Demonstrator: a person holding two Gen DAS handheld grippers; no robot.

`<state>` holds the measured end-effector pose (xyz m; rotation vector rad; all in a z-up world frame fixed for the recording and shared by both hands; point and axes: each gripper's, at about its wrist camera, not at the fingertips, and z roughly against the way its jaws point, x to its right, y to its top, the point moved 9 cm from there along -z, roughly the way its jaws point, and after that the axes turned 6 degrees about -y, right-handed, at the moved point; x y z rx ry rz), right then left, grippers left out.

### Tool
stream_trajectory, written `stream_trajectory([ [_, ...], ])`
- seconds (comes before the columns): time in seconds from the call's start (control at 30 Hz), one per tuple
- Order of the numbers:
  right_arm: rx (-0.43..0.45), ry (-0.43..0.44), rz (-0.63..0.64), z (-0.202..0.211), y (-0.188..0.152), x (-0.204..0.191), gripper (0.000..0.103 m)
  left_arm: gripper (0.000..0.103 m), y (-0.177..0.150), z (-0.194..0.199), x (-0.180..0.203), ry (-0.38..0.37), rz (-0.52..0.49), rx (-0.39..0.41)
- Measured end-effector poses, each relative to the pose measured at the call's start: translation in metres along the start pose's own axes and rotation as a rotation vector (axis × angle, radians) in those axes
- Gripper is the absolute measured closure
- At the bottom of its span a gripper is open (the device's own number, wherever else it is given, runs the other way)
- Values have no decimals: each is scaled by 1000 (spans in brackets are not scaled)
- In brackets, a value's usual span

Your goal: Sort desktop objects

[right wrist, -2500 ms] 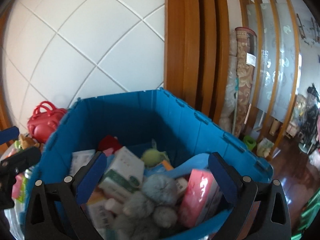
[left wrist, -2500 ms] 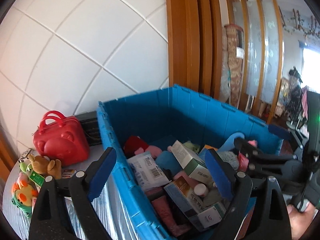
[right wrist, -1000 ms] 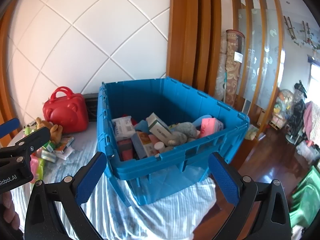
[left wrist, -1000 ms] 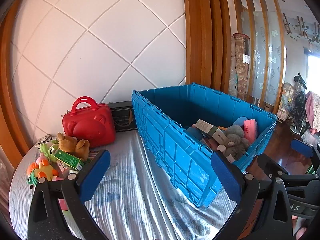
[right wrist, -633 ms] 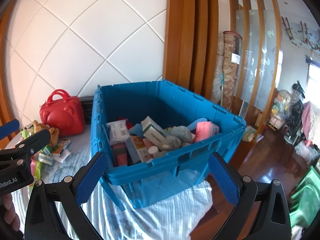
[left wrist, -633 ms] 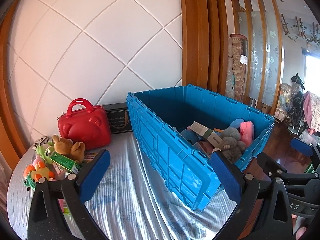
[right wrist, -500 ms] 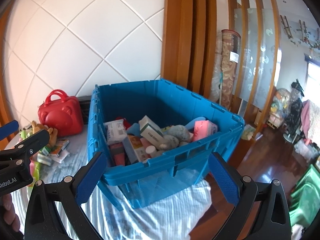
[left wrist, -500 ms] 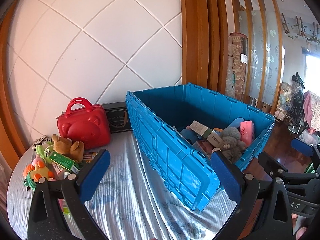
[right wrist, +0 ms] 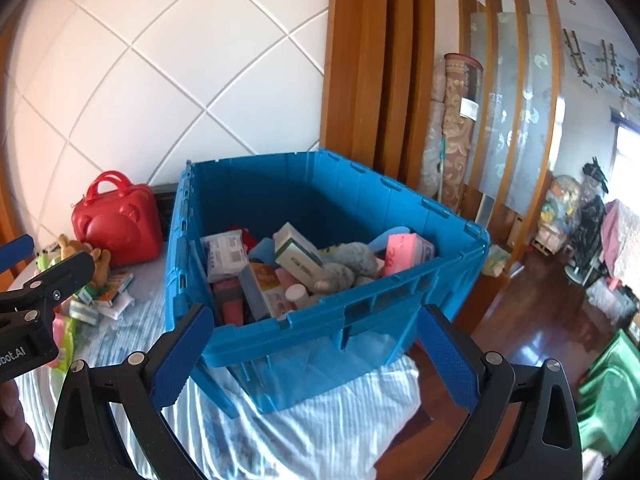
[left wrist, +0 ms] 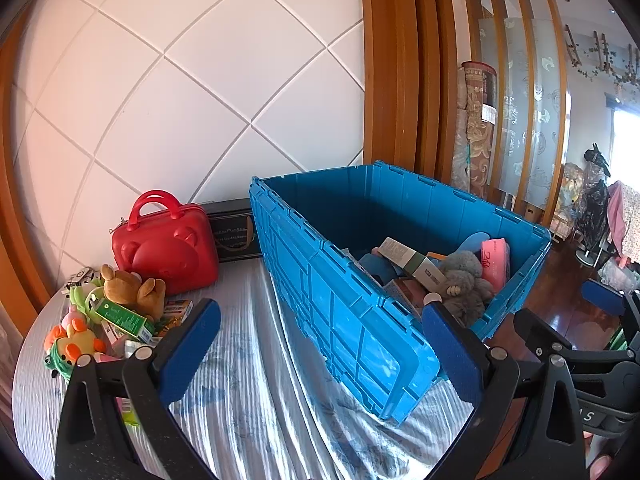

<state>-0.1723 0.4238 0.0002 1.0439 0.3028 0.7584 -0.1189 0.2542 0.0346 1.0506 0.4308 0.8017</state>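
Observation:
A big blue crate [left wrist: 352,320] [right wrist: 360,320] stands on the striped cloth, filled with boxes, a grey plush toy [right wrist: 352,260] [left wrist: 464,276], a pink pack [right wrist: 404,250] and a white-green box [right wrist: 298,254]. At the table's left lie a red bear-faced case [left wrist: 164,248] [right wrist: 114,220], a brown plush bear [left wrist: 132,288], a green box [left wrist: 122,314] and other small toys. My left gripper [left wrist: 320,352] is open and empty, held back from the crate's near side. Open and empty too, my right gripper [right wrist: 312,356] hangs before the crate's front wall.
A dark box [left wrist: 234,236] sits behind the red case against the white tiled wall. The table edge drops off on the right to a wooden floor [right wrist: 520,340]. A green bin [right wrist: 608,392] stands on the floor. Striped cloth [left wrist: 248,400] lies bare between toys and crate.
Both grippers have pulled back and up from inside the crate, so the whole crate and table now show. Over the last half second they barely moved. Both stayed open.

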Motion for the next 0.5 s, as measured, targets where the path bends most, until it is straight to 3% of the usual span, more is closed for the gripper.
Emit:
stream_trajectory([
  [0.5,-14,0,-20,-9,-2,11,0,1,1,-8,12,9,-18,2],
])
